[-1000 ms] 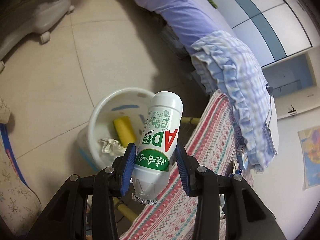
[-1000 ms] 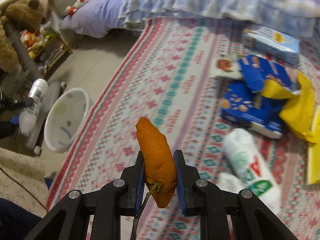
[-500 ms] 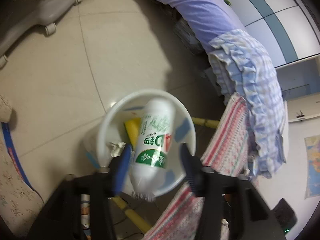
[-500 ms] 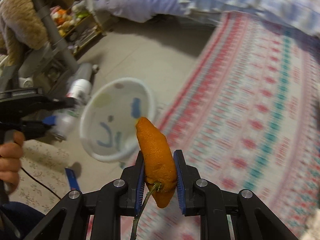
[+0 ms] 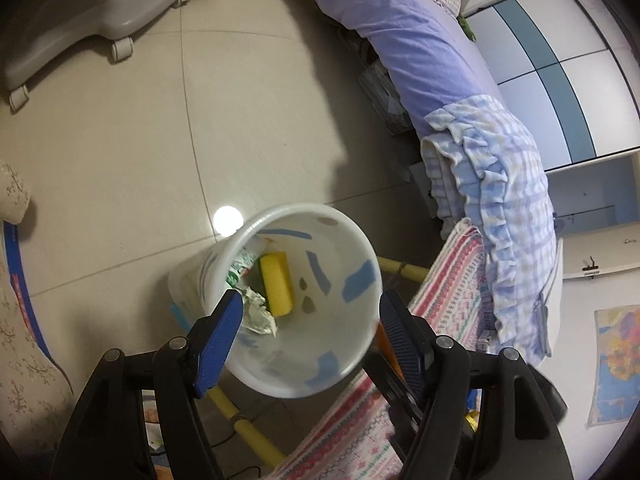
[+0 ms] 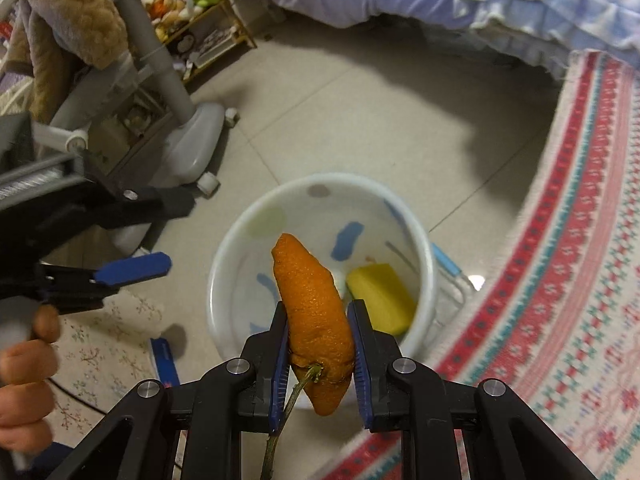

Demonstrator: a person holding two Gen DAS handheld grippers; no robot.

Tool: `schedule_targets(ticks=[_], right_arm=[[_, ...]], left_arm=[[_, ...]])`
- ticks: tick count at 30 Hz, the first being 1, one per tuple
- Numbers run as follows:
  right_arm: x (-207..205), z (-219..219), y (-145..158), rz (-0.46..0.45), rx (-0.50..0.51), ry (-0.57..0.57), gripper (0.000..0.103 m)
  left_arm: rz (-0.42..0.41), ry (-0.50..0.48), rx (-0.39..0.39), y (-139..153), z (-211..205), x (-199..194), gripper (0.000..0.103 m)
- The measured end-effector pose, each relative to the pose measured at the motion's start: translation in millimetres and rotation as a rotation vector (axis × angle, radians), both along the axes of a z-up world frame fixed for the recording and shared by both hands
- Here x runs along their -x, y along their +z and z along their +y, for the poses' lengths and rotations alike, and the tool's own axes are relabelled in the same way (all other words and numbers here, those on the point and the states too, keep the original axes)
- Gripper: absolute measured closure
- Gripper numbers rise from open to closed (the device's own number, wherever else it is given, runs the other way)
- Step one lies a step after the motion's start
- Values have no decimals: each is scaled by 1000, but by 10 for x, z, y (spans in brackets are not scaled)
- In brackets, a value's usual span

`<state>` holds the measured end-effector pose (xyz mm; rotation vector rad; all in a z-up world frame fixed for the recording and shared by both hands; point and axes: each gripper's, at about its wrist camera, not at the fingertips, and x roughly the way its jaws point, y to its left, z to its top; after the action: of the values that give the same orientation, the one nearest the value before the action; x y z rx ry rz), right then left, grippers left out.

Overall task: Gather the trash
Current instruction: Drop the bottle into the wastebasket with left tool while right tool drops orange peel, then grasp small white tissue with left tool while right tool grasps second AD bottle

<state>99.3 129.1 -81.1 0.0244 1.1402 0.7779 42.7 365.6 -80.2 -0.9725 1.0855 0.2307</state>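
Pinching a curled orange citrus peel with a green stem [image 6: 314,320] between its blue-padded fingers [image 6: 357,344], the right gripper [image 6: 318,344] holds it upright above the round white plastic bin with blue patches [image 6: 424,280]. Inside that bin lie a yellow rectangular sponge [image 6: 380,298], crumpled whitish paper [image 5: 258,314] and a white bottle with a green label [image 5: 240,266] against the wall. The left gripper [image 5: 310,334] hangs over the bin's rim with its jaws opening and nothing between its blue pads [image 5: 218,338]. The bin stands on pale floor tiles [image 5: 120,152], just beside a red, pink and teal patterned woven rug [image 6: 568,304].
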Motion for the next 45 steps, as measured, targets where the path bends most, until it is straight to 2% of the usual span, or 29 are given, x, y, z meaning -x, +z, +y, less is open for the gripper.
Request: schedule_targets(ticks=[3,5,6,7,9,15,24,29,32,35,39,45], right_arm=[[-69,148,-71,3,9,6,76],[-142,209,-86,-3,19,-17,60],[-155,202,-77,-6,19,-34,43],[-158,195,-53,-10,5,-48,38],[-144,138,-29,-9,-20,-45,38],[-39,-203,17,-10,13,-67,38],[246,-1105,387,-55,71,-143,38],[415,-1838,627,-111,134,-229,38],[462,-2312,684,-122,150,-303,38],[507,-2892,655,-91,115,-425,38],[539,-3482,506,-9,81,-560,38],[598,-3861,541,-1,65,-597,38]], left_arm=[[-3,-2,-7,30,-8,11,30],[-3,-7,-16,42,-8,24,30],[-2,-8,-18,43,-11,28,30],[1,-9,-23,44,-20,34,30],[12,-14,-31,46,-52,34,30],[15,-78,-49,130,-312,17,30],[65,-218,-92,211,-1010,6,30],[58,-326,-111,294,-1657,39,30],[32,-434,-148,377,-2176,90,30],[8,-576,-211,388,-2776,171,29],[5,-766,-289,208,-3579,251,29],[-4,-880,-385,-36,-4313,255,29]])
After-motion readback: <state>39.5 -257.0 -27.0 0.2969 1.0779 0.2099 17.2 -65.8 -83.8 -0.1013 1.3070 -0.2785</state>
